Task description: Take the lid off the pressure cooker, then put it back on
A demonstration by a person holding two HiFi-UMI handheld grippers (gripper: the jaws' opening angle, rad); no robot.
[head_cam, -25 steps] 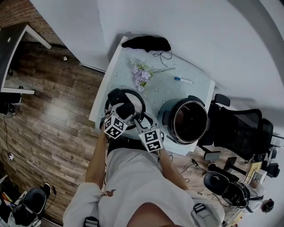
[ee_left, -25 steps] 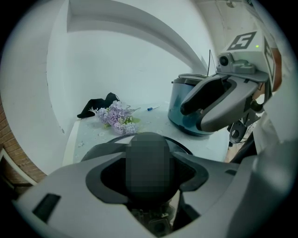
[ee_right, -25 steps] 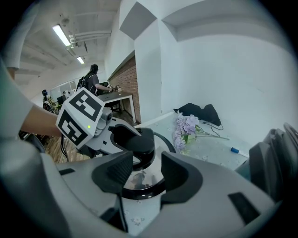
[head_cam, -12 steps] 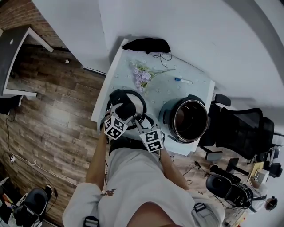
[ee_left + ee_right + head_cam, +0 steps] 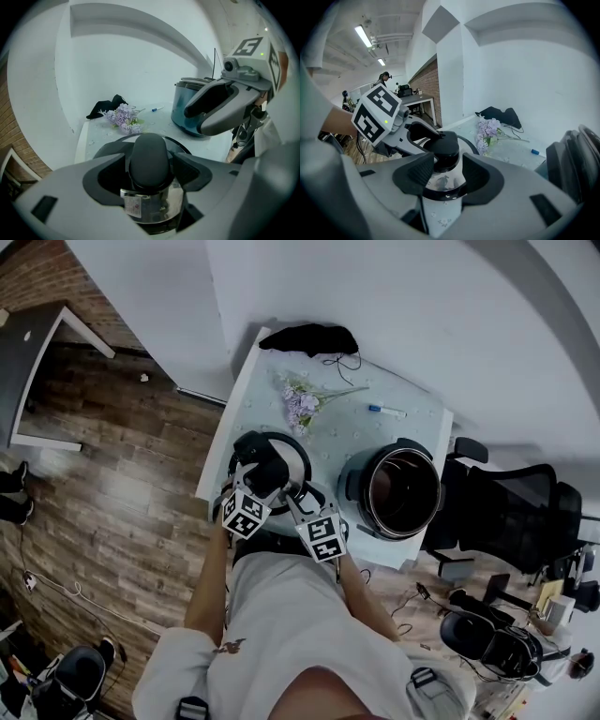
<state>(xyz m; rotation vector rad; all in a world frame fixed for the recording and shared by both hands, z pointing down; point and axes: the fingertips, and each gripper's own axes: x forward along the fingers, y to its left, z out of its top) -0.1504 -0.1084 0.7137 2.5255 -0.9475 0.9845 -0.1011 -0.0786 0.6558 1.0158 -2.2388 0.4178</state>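
— Me: On my head feed there's a white table [image 5: 347, 427] with a pale cloth, pushed into a white-walled corner, with plank floor [image 5: 112, 465] on its left.
— Desk: Where's your left gripper?
— Me: My left gripper [image 5: 148, 162] has its jaws closed against the black knob [image 5: 149, 150] of the lid [image 5: 292, 457]. Both dark pads press the knob's sides, and the steel top with a small label shows just below.
— Desk: And the right one?
— Me: My right gripper [image 5: 447, 171] is just beside the left one, jaws apart. The lid's dark rim and the knob show in the gap. I can't tell whether the pads touch the rim.
— Desk: Where is the lid?
— Me: Over the near left part of the table, close to the edge. I can't say whether it rests on the cloth. The pressure cooker [image 5: 398, 491] stands uncovered to its right, apart from it, near the table's right edge.
— Desk: Anything else on the feed?
— Me: Purple flowers [image 5: 300, 401] lie just beyond the lid, and a blue-capped pen [image 5: 387, 411] lies behind the cooker. I also see a black cloth [image 5: 309, 337] at the far edge and a black office chair [image 5: 511, 512] past the table's right side
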